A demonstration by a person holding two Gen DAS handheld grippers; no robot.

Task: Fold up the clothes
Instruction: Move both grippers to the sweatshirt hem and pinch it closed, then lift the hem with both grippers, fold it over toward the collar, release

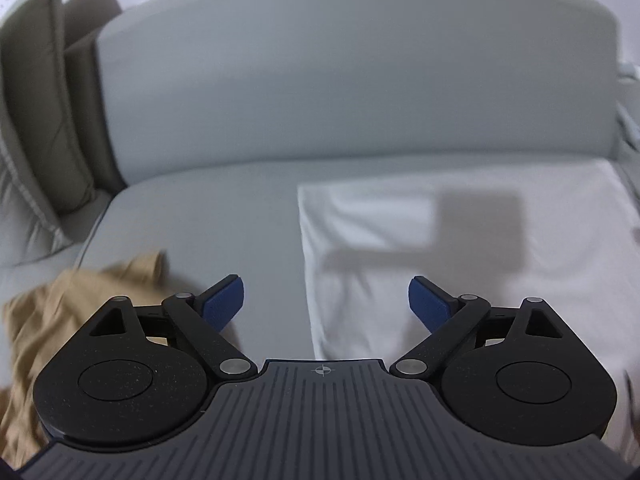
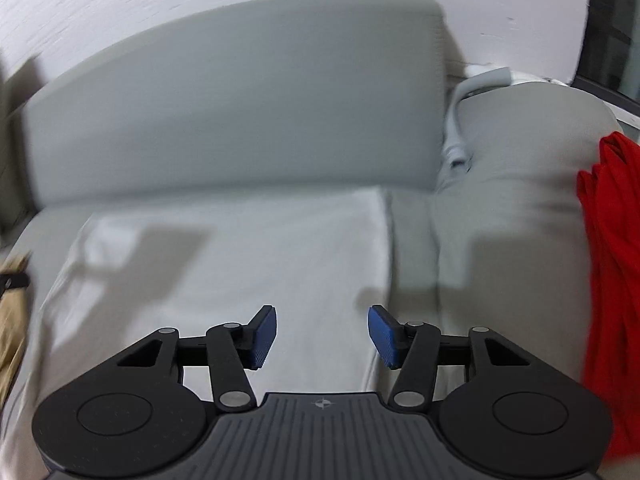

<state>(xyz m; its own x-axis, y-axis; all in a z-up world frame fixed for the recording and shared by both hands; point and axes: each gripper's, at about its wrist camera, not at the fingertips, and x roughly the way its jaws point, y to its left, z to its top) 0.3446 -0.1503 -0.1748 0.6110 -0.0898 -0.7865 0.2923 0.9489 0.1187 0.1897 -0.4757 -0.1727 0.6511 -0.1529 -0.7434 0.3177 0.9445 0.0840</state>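
Right gripper (image 2: 322,336) jaws apart, empty, above white garment (image 2: 240,264) lying flat on grey sofa seat (image 2: 500,248). Red garment (image 2: 612,280) at right edge, tan garment (image 2: 12,312) at left edge.

- A pale grey sofa (image 1: 208,216) carries everything, its seat running flat below a tall back cushion (image 1: 352,76).
- A white garment (image 1: 460,240) lies spread flat on the seat (a boxy shadow falls across it).
- A tan garment (image 1: 80,300) sits crumpled on the seat, apart from the white one.
- A red garment (image 2: 612,280) drapes over the grey bolster (image 2: 520,168) at the sofa's right end.
- Striped-edge pillows (image 1: 28,184) lean at the left end.
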